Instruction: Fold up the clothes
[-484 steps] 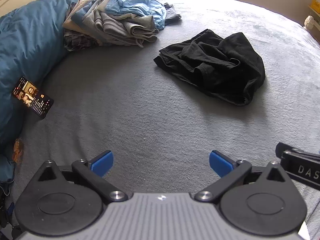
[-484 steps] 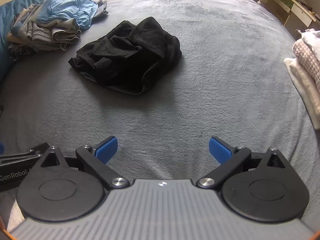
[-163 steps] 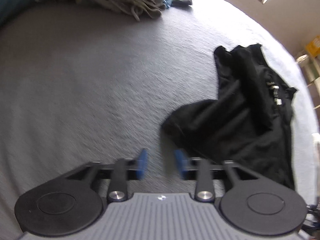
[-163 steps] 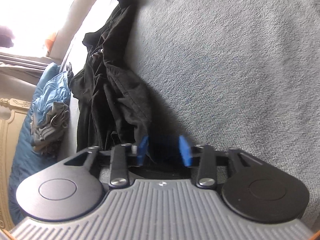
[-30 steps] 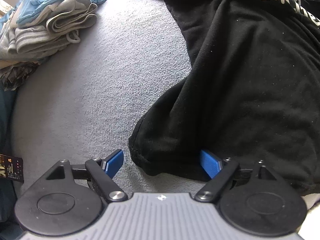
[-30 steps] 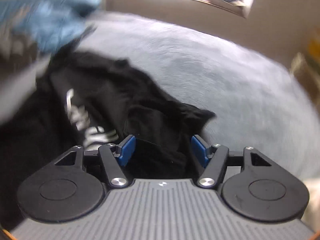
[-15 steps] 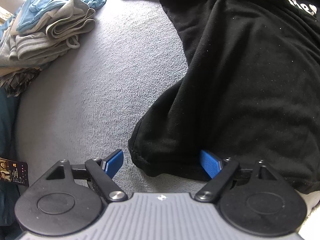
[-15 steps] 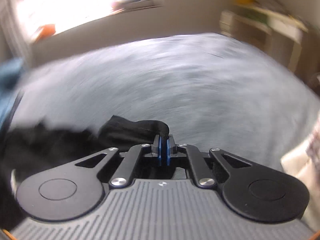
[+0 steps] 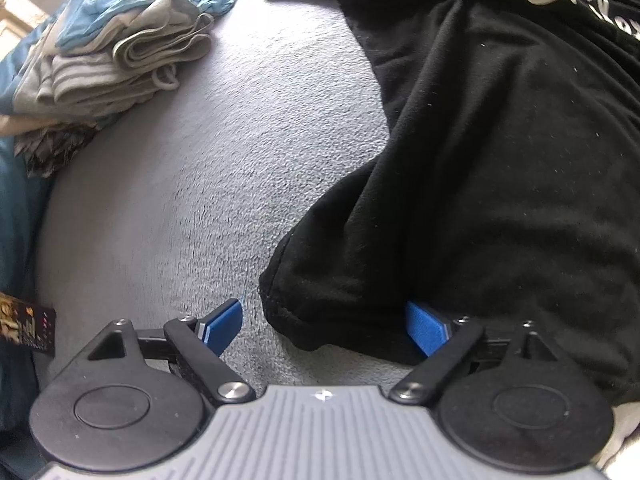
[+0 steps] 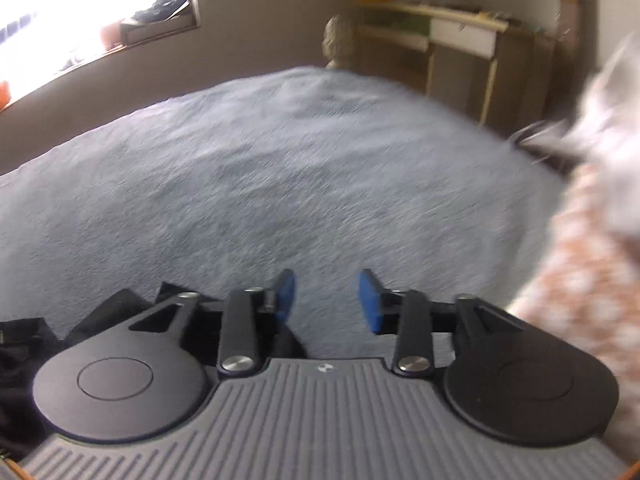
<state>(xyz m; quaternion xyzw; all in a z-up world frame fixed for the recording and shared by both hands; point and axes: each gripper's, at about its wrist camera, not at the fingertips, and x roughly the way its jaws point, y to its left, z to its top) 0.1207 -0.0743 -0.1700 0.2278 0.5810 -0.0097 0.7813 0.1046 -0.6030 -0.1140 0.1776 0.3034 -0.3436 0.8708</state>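
Note:
A black garment [image 9: 500, 168] with white lettering lies spread over the grey bed cover [image 9: 224, 184], filling the right of the left wrist view. My left gripper [image 9: 324, 326] is open, its blue pads on either side of the garment's near corner; the right pad sits under the cloth edge. In the right wrist view my right gripper [image 10: 327, 300] is open with nothing between its pads, over bare grey bed cover [image 10: 280, 184]. A bit of the black garment [image 10: 24, 356] shows at the lower left, behind that gripper.
A pile of blue, grey and striped clothes [image 9: 120, 48] lies at the far left against a teal duvet [image 9: 16, 208]. A phone [image 9: 24, 324] lies at the left edge. Blurred pale and patterned cloth [image 10: 592, 240] is on the right; a desk [image 10: 460, 40] and window [image 10: 80, 8] stand beyond the bed.
My right gripper, shut on a fold of the black garment half a second ago, has opened and let it go while swinging right. The left gripper stays open at the corner.

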